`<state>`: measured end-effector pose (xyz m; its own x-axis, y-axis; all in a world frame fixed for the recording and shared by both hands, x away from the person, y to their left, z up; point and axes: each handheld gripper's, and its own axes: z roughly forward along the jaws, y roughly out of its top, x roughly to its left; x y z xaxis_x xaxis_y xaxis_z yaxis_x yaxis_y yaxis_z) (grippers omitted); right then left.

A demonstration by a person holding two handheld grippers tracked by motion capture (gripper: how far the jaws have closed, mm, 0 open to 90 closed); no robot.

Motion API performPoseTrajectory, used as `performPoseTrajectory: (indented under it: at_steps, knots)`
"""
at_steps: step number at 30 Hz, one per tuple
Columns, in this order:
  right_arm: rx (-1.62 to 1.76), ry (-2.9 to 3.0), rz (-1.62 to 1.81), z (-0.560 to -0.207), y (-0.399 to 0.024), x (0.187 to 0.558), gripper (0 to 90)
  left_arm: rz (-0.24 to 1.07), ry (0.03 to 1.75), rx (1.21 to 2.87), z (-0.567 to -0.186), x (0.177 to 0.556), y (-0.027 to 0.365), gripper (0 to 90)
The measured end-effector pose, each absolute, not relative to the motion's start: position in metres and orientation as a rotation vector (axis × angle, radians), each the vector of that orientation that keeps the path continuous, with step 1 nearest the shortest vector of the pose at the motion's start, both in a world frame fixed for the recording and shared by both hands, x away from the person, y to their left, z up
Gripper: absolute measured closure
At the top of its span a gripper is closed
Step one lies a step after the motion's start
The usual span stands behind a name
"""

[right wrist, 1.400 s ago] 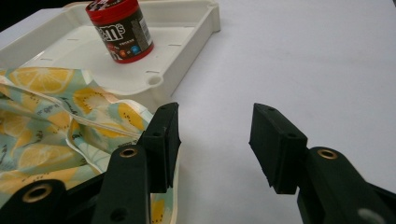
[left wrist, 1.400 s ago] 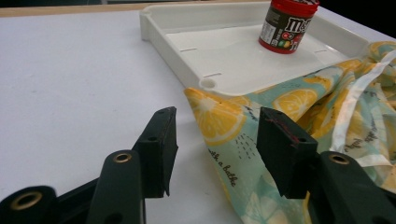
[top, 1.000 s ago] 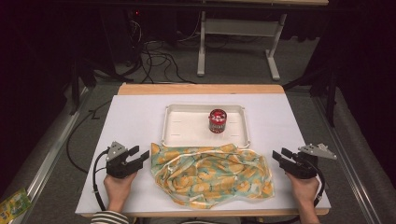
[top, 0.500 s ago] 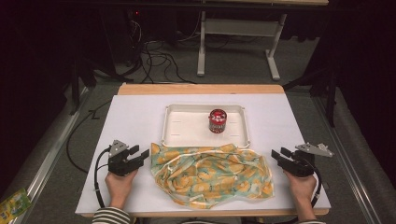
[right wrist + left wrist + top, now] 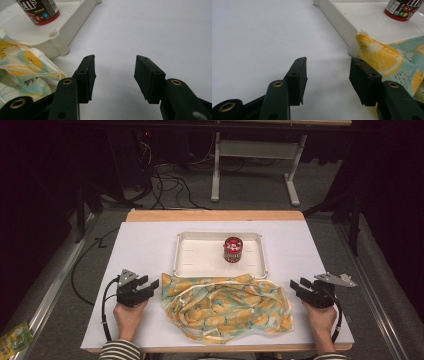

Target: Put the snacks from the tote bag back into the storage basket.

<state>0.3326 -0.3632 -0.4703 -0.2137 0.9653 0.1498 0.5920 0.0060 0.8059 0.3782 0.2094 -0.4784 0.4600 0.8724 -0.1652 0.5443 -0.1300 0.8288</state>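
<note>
Two grippers rest low on the white worktop (image 5: 145, 250), each with its jaws spread wide and nothing between them — the left gripper (image 5: 148, 285) just beside the crumpled lemon-print cloth (image 5: 227, 306), the right gripper (image 5: 298, 286) near its other edge. From above, the cloth's far edge overlaps the white tray (image 5: 200, 251), where a red-lidded jar (image 5: 232, 249) stands upright. Both gripper views cut the jar's top off, showing only part of its label — lettering hard to read.

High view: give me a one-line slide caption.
Open left gripper and right gripper flank a crumpled lemon-print cloth before a white tray holding a red candy tub.
</note>
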Motion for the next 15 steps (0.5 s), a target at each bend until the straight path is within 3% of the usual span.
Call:
performPoseTrajectory:
  at_steps: [15]
  knots:
    - [1.618,1.819,1.069,-0.4758,-0.3638,0.3359,51.4,0.465,1.225,1.819,-0.4832,0.3809,0.2084,47.8]
